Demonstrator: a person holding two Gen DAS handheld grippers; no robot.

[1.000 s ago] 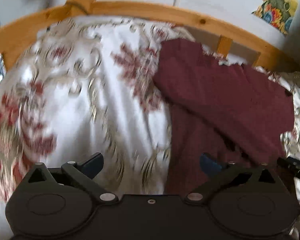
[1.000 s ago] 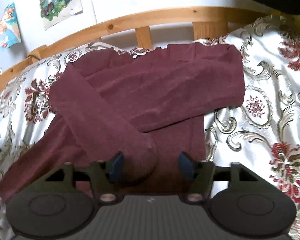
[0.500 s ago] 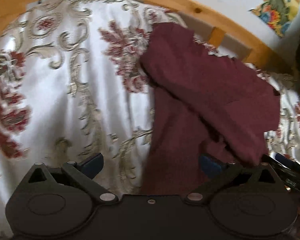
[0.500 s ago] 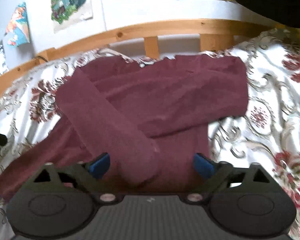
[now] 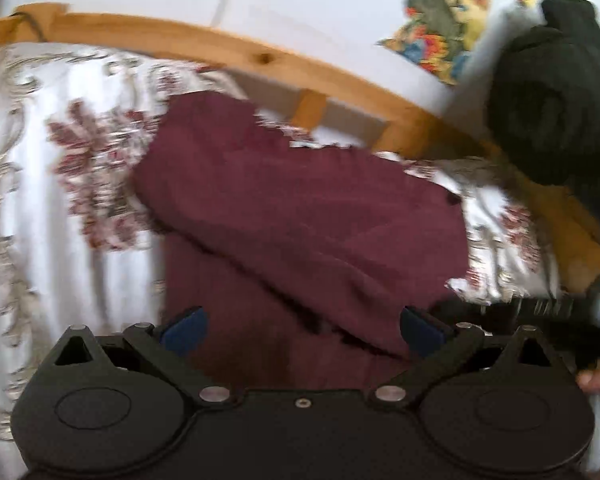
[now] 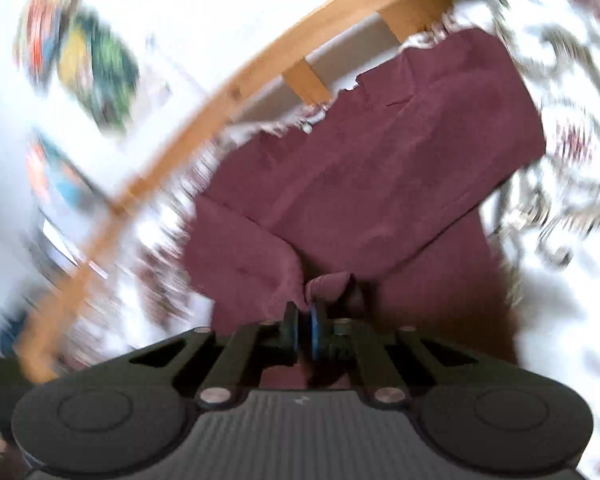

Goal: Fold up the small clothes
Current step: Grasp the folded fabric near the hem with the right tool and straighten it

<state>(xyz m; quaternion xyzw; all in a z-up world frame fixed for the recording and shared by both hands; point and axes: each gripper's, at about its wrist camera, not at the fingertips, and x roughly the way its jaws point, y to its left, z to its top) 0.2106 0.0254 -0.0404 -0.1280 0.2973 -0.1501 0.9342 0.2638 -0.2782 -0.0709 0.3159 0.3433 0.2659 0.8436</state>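
White bedspread with red-and-gold floral pattern (image 5: 52,208) covering the bed, pine bed rail (image 5: 204,46) curving behind, colourful posters (image 6: 96,64) hanging on the white wall — maroon long-sleeved top (image 5: 300,216) lying spread, left claw (image 5: 302,330) gaping apart over its hem, right claw (image 6: 305,330) having just been closing, pinching a maroon fold.

You are in a home bedroom, pine bed frame (image 5: 228,46), floral bedspread (image 5: 60,200), colourful posters (image 6: 96,64) on white wall (image 5: 320,8).

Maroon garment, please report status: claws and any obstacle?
Right claw just closed, pinching maroon garment. Left claw open over its near edge. Garment half folded on bedspread. No obstacle.
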